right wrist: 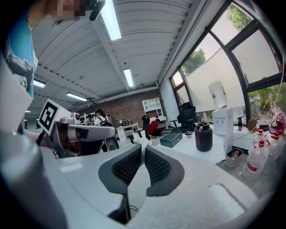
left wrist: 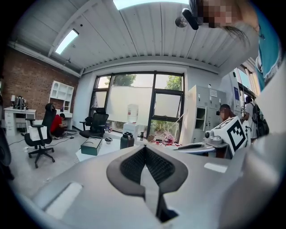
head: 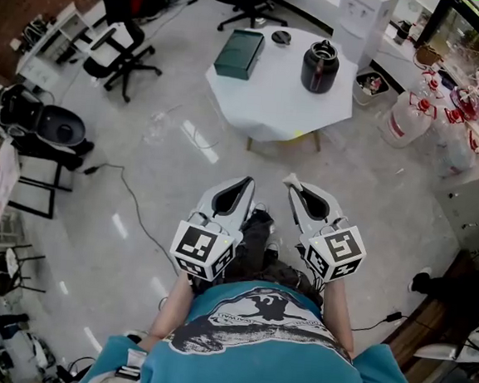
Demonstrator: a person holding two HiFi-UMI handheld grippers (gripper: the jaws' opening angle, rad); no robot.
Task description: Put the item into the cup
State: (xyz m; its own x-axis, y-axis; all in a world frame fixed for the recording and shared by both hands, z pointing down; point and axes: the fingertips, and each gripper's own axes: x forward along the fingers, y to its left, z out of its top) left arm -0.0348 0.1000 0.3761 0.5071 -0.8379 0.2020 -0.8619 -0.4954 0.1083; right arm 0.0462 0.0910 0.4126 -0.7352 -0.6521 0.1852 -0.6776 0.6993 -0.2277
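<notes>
Head view has me standing well back from the white table [head: 273, 98], both grippers held in close. The left gripper [head: 249, 181] and right gripper [head: 291, 181] sit side by side, tips pointing toward the table.

In the left gripper view the pads [left wrist: 132, 165] meet at the tips with nothing between them. The right gripper view shows the same: pads [right wrist: 127, 166] pressed together and empty.

The black cup [head: 320, 66] stands on the table far beyond the fingertips, a bit right of the right gripper's fingers. The small dark round item [head: 280, 37] lies on the tabletop past both sets of tips, apart from the cup. It might be a lid, but it's honestly too small for me to tell. A green box [head: 239, 53] lies ahead of the left fingers.
</notes>
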